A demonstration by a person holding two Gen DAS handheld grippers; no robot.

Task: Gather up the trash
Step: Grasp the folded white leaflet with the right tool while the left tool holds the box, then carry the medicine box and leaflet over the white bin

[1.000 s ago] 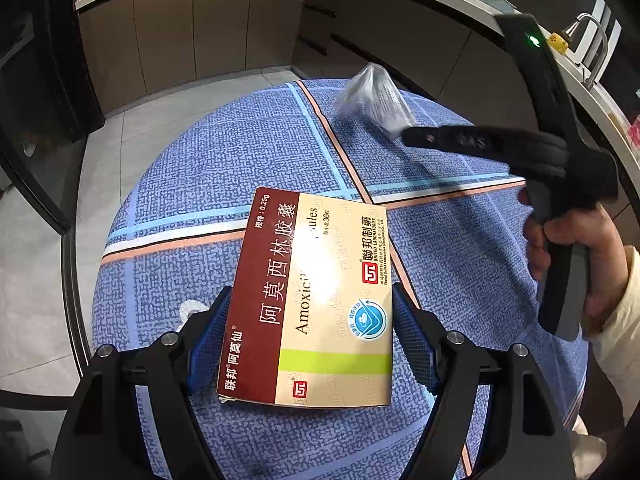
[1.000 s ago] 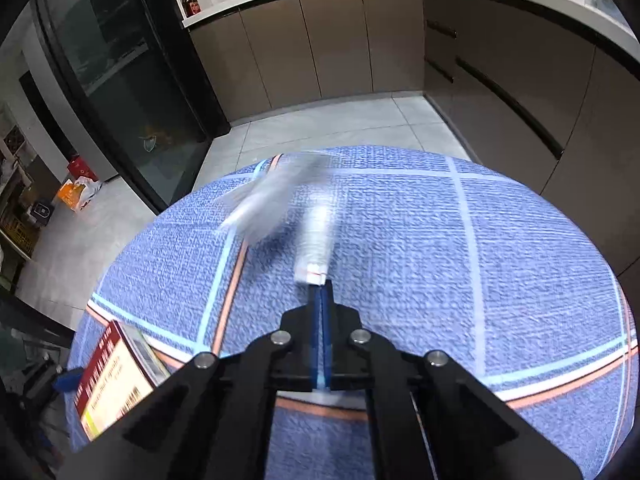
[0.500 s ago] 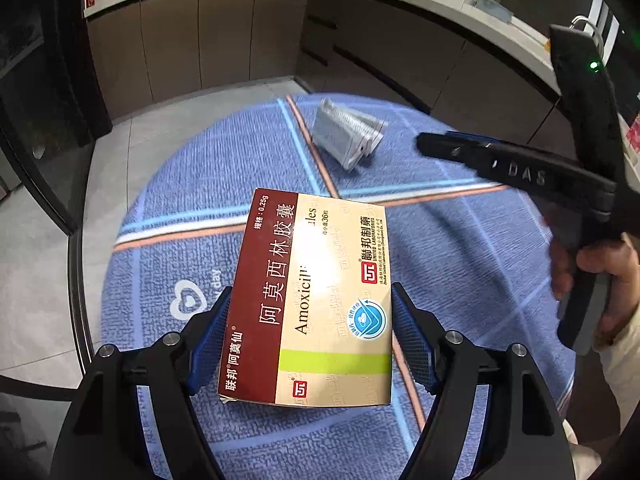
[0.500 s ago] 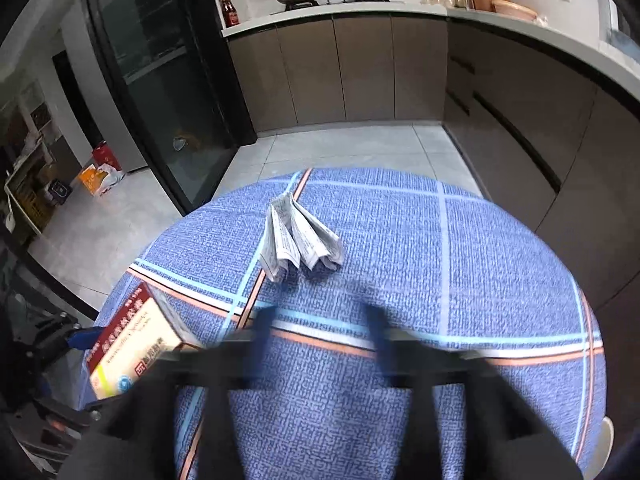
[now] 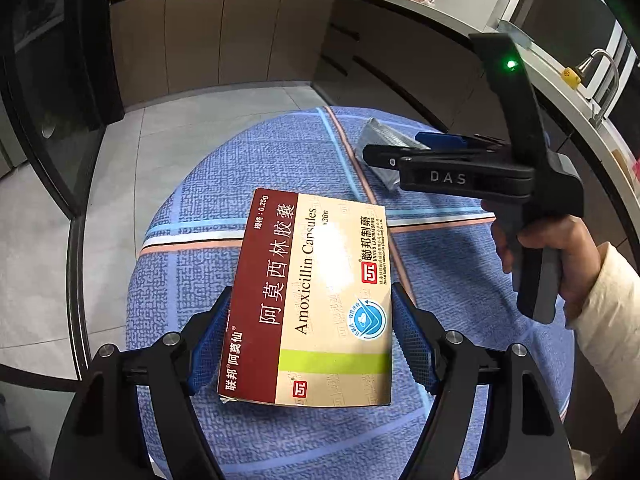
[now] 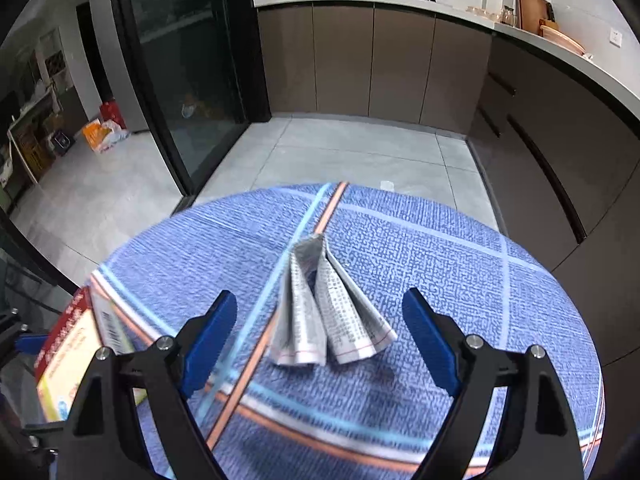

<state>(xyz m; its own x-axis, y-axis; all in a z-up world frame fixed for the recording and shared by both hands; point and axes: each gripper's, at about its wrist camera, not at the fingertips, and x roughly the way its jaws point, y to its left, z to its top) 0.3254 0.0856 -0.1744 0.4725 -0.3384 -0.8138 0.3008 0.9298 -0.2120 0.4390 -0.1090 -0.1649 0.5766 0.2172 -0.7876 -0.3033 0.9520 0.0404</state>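
left gripper [image 5: 310, 336] clamped on amoxicillin box [image 5: 310, 300], lifted off table [image 5: 460, 272], ready to bin. right gripper [image 6: 320, 336] jaws just spread wide, folded leaflet [image 6: 324, 316] loose between them at 12 o'clock, lined up for grab.

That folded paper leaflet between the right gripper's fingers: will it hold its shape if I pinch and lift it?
Probably not. The folded leaflet fans into loose pleats, so it looks thin, floppy and likely to splay when lifted. It seems very light, so a nudge may slide it across the tablecloth. The right gripper, its jaws just opened, straddles it untouched.
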